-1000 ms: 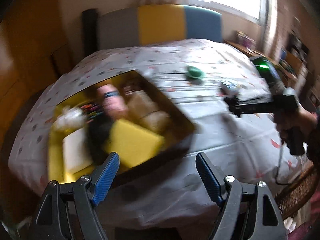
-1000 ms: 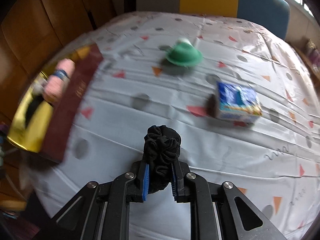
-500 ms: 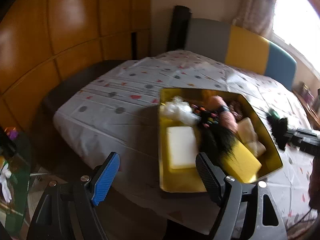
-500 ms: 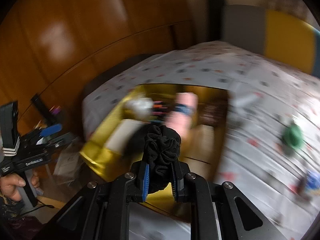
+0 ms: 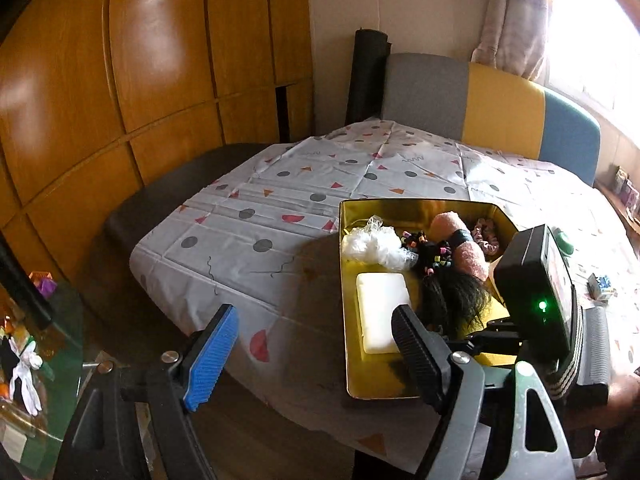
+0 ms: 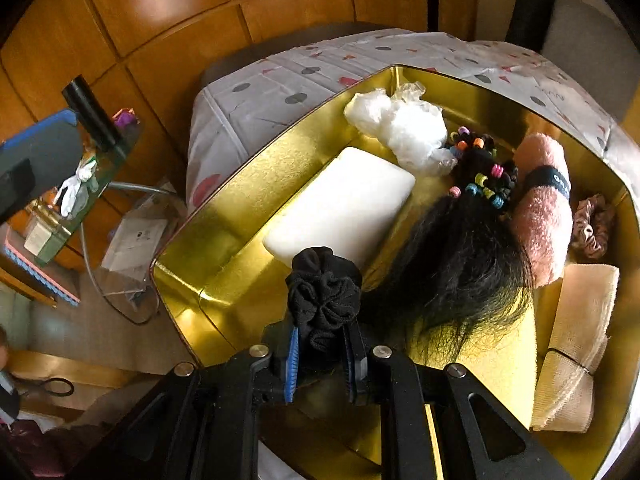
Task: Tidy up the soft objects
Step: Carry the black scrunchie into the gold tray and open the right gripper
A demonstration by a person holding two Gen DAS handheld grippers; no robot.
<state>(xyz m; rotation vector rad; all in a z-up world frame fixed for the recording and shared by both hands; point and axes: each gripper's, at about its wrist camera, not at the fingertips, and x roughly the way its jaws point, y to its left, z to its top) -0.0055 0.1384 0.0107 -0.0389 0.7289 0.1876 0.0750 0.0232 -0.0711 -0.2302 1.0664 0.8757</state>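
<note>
Right wrist view: the right gripper is pinching a black gathered-fabric scrunchie between narrow jaws, hanging it over the near corner of the gold-lined metal tin.
Left wrist view: the left gripper is standing with jaws wide and nothing between them, off the tin's side over the edge of the white tablecloth printed with dots and triangles.
Step in hand: the scrunchie looks ready to be dropped into the tin, which is judged to be the collecting place for the soft things.
Doing it well: bare gold floor is showing near the corner, beside the white rectangular foam block; lowering there before letting go should keep the scrunchie off the block and inside the wall.
Watch for: the black hairpiece of loose strands is lying just beside the gripper; its fibres could be snagging the jaws if the release strays that way.
Scrunchies: two, the black one held and a dusty-pink one lying by the far wall.
Foam blocks: one white; something yellow is showing under the hairpiece, though what it is I cannot tell.
Hairpieces: one, with coloured beads at its top.
Rolled pink fluffy cloth with a dark band: one.
Cream folded bandage cloths: two, as far as I can tell.
Crumpled clear plastic bundle: one.
</note>
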